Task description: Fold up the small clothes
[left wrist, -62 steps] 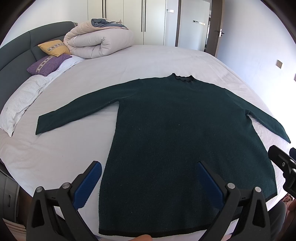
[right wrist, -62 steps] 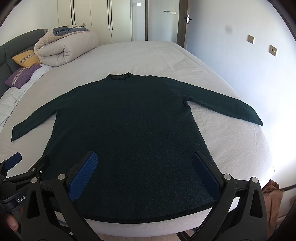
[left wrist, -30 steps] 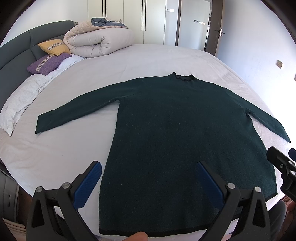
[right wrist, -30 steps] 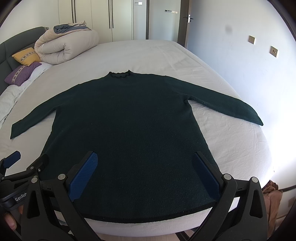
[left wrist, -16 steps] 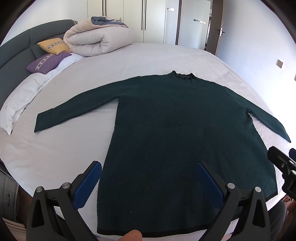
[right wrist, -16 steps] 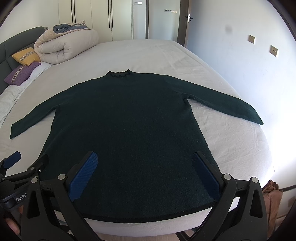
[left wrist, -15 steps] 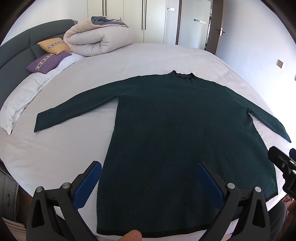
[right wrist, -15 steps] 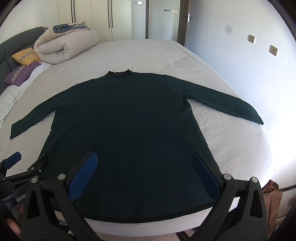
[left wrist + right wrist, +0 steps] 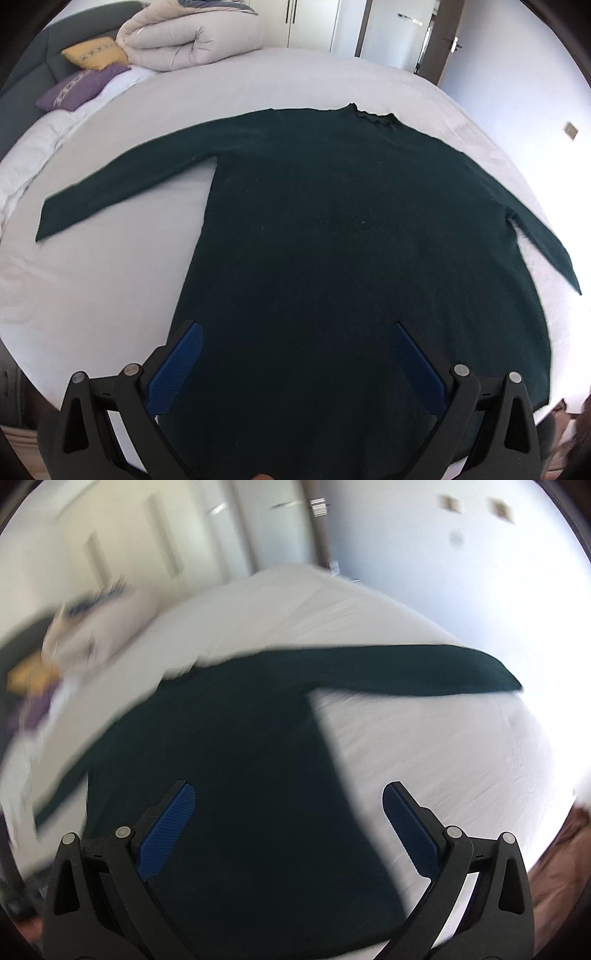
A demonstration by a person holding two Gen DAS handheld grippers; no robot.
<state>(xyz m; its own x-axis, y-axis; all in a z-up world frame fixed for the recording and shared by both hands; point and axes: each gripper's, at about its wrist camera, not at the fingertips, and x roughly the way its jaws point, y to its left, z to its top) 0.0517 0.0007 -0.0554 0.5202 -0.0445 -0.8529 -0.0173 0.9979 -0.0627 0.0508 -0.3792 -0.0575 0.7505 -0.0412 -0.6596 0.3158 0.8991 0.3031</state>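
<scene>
the dark green sweater (image 9: 351, 240) lies flat on the white bed (image 9: 110, 295), both sleeves spread out, the collar on the far side. the left gripper (image 9: 295, 354) is above the lower hem, fingers wide apart and holding nothing. the right gripper (image 9: 288, 812) is also wide apart and empty, over the sweater's right side; its view is blurred. i can read no writing anywhere.
</scene>
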